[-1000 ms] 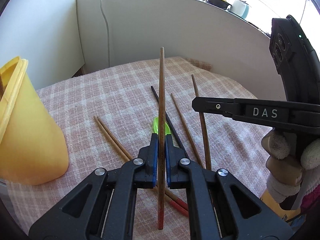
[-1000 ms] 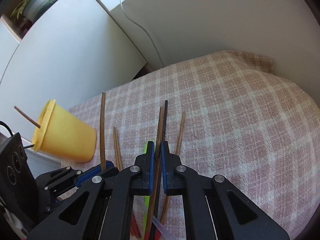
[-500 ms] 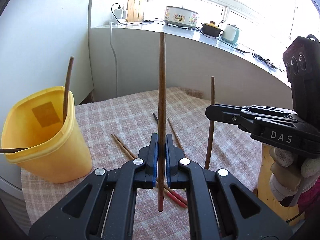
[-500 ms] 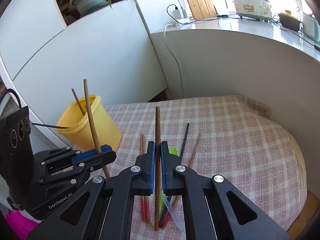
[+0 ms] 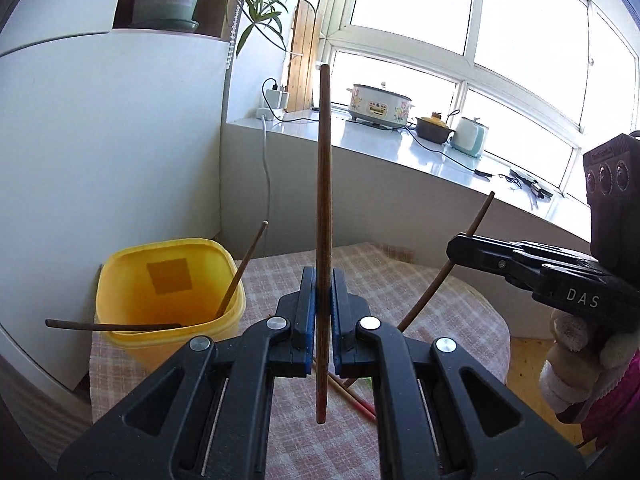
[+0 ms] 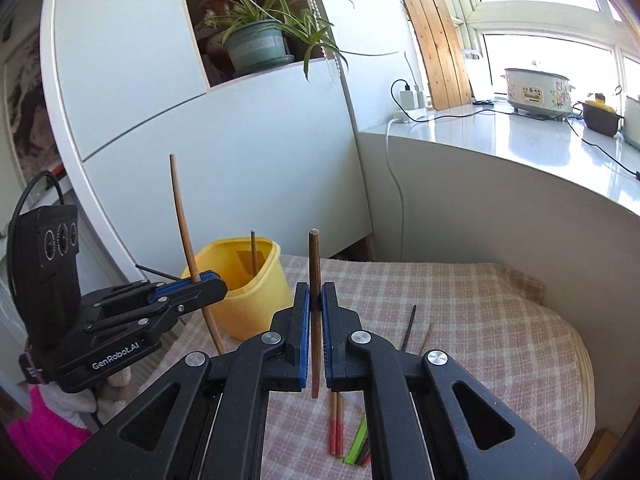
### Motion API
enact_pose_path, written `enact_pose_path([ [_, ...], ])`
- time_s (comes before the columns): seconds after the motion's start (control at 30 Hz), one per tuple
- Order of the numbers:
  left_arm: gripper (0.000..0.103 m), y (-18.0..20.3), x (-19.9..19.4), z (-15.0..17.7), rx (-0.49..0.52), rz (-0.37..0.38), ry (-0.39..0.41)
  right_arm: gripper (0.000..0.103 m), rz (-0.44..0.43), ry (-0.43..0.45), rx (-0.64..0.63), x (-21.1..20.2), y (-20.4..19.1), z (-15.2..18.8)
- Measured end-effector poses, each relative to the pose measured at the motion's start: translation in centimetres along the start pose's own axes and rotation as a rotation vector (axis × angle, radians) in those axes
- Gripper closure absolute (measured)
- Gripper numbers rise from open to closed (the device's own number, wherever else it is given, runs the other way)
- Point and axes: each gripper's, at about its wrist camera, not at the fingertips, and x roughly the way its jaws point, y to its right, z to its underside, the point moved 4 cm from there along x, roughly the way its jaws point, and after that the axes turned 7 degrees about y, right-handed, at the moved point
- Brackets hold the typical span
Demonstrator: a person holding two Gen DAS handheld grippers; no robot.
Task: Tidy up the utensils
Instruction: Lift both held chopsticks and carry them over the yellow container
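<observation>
My left gripper (image 5: 323, 280) is shut on a brown chopstick (image 5: 324, 184) that stands upright, lifted above the pink checked cloth (image 5: 452, 308). The yellow cup (image 5: 132, 344) sits ahead to its left with two chopsticks leaning inside. In the right wrist view my right gripper (image 6: 315, 294) is shut on a shorter-looking brown chopstick (image 6: 314, 264), also in the air. There the left gripper (image 6: 210, 282) shows at the left beside the yellow cup (image 6: 256, 312). On the cloth (image 6: 480, 320) lie a red-tipped pair (image 6: 335, 420), a green stick (image 6: 358, 440) and a black one (image 6: 409, 328).
A white cabinet (image 6: 220, 140) rises behind the cup, with a potted plant (image 6: 256, 46) in its niche. A grey ledge (image 6: 500, 200) bounds the table at the back and right, carrying cookers (image 6: 536, 90) and a hanging cable (image 6: 394, 184). A gloved hand (image 5: 576, 340) holds the right gripper.
Both grippers have risen from the cloth, each carrying its chopstick, and both views have tilted up. The yellow cup has come into fuller view, lower and nearer the left gripper.
</observation>
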Motion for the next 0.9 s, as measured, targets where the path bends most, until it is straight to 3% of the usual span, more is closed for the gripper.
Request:
enact_pose_path([
  [0.3,0.099,-5.1,-1.8,-2.6,-0.053,-0.130,0.097,0.099,-0.079,0.074,-0.050,-1.7,-3.9,-2.4],
  [0.43,0.099,-6.8,-1.5,-3.4,-0.093,-0.150,0.119,0.099,-0.101,0.095,-0.059,-1.5,-5.1,-3.1],
  [0.67,0.099,-8.3,-1.8,-4.7,-0.118,-0.178,0.168,0.099,-0.121,0.114,-0.060,-0.8,-6.2,-4.2],
  [0.9,0.099,-9.5,-1.0,-5.4,-0.099,-0.279,0.205,0.099,-0.134,0.139,-0.050,1.0,-7.3,-5.9],
])
